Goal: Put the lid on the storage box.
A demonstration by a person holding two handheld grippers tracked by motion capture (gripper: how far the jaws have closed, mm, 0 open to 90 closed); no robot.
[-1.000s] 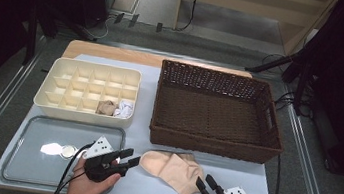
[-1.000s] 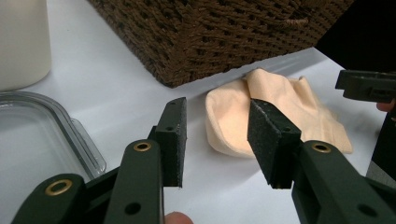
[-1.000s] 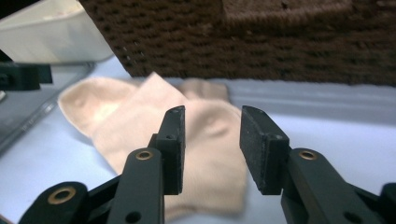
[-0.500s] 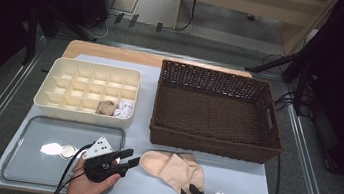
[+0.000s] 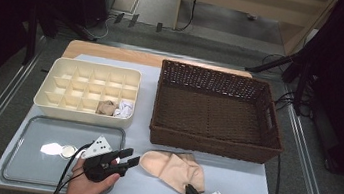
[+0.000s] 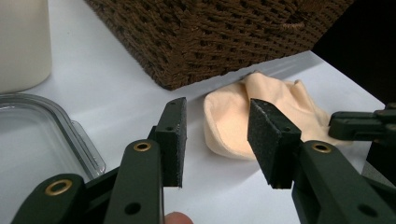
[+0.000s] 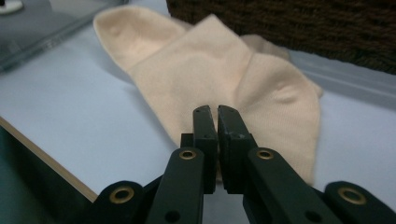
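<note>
Since half a second ago the right gripper (image 5: 191,192) has come up from the table's near edge to the near hem of the peach sock (image 5: 173,168), after pulling back from it a moment before; the left gripper (image 5: 130,158) has barely shifted.

That sock lies flat and partly folded on the white table (image 5: 244,182), just in front of the brown wicker basket (image 5: 218,110) and to the right of the clear tray (image 5: 24,168). The right gripper's jaws stand nearly closed with only a sliver between them, their tips at the sock's near edge (image 7: 224,93); whether fabric is pinched there cannot be told. The left gripper's jaws are wide apart and hold nothing, aimed at the sock's rounded end (image 6: 233,121) but short of it.

The step in hand appears to be taking hold of the sock, perhaps for the cream divided organizer (image 5: 87,91), where rolled socks (image 5: 114,108) already sit. To do it well, the right jaws should bite a firm fold of cloth rather than skim the top layer, and the left should slide low so one pad goes under the toe end before closing.
</note>
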